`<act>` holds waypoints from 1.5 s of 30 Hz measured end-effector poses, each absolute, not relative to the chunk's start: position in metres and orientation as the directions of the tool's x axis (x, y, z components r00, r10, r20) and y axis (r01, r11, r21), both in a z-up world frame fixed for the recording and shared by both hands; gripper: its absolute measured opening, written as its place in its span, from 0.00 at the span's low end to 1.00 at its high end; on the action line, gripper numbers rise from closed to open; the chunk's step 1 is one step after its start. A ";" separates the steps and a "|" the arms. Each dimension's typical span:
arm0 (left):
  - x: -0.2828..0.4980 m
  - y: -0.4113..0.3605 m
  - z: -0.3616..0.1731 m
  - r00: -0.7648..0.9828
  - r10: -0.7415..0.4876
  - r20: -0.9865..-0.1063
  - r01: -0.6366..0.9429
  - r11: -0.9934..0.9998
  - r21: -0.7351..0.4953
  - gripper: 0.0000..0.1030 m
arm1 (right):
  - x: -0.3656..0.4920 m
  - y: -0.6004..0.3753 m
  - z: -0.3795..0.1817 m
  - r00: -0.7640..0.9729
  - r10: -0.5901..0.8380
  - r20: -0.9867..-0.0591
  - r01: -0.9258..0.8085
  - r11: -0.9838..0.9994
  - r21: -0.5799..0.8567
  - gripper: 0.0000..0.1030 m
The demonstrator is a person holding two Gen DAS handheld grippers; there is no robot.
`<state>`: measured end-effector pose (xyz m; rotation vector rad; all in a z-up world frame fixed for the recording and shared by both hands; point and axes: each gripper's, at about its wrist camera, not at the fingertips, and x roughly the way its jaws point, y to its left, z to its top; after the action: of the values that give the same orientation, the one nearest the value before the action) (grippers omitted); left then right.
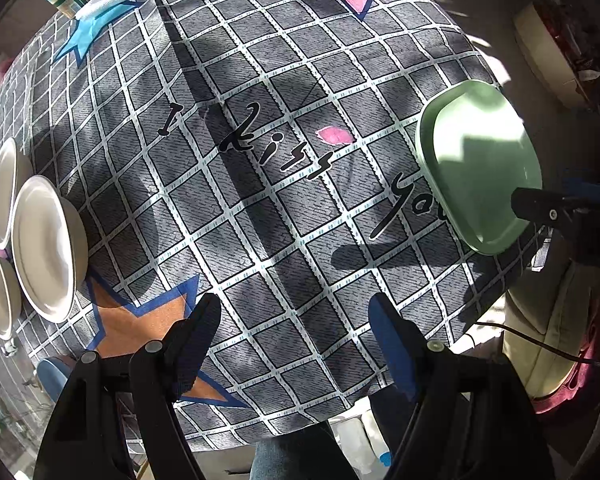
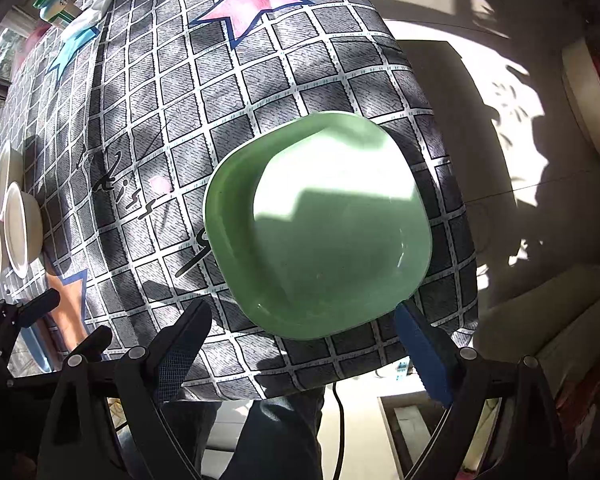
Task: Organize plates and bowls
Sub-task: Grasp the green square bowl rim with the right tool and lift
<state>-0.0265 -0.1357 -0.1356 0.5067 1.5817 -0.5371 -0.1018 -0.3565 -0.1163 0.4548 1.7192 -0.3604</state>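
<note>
Sunlit checked tablecloth (image 1: 260,208) is carrying a green plate (image 2: 320,228) near its right edge.

Right gripper (image 2: 300,320) is hovering wide open over the plate, seemingly not touching it. Left gripper (image 1: 296,312) is hanging open and empty over bare cloth; its view is showing three white bowls (image 1: 46,248) more fully.

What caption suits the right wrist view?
Open right gripper hovering over a green plate on the checked tablecloth.

left gripper (image 1: 294,312): black frame, blue pads, silver screws | right gripper (image 2: 304,324): likewise, black cable below | blue denim worn
</note>
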 end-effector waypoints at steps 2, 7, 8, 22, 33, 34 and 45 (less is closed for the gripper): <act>-0.024 -0.152 -0.140 -0.091 -0.014 -0.996 0.557 0.828 -0.063 0.77 | -0.101 -0.371 -0.122 -0.171 0.086 -0.982 0.482 0.876 -0.007 0.91; -0.023 -0.180 -0.157 -0.108 -0.025 -0.994 0.443 0.894 -0.070 0.77 | -0.094 -0.390 -0.144 -0.206 0.058 -0.977 0.436 0.899 -0.038 0.91; -0.024 -0.187 -0.161 -0.106 -0.017 -0.994 0.429 0.901 -0.061 0.77 | -0.094 -0.387 -0.150 -0.211 0.054 -0.976 0.421 0.906 -0.041 0.91; -0.020 -0.260 -0.211 -0.085 0.041 -0.996 0.452 0.892 -0.002 0.72 | -0.096 -0.382 -0.190 -0.251 0.078 -0.965 0.282 0.959 0.004 0.45; -0.018 -0.243 -0.204 -0.103 0.073 -0.992 0.476 0.879 0.015 0.36 | -0.102 -0.336 -0.185 -0.290 0.198 -0.936 0.262 0.957 0.121 0.30; -0.020 -0.234 -0.204 -0.101 0.082 -0.991 0.471 0.882 0.025 0.36 | -0.103 -0.325 -0.186 -0.296 0.209 -0.932 0.248 0.959 0.136 0.30; -0.035 -0.188 -0.211 -0.092 0.137 -0.986 0.342 0.935 0.098 0.36 | -0.118 -0.229 -0.186 -0.377 0.187 -0.907 0.015 0.980 0.196 0.30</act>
<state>-0.0354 -0.1878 -0.2107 0.3698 1.6668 -0.1780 -0.1180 -0.2287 -0.1857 0.1444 1.9519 0.1836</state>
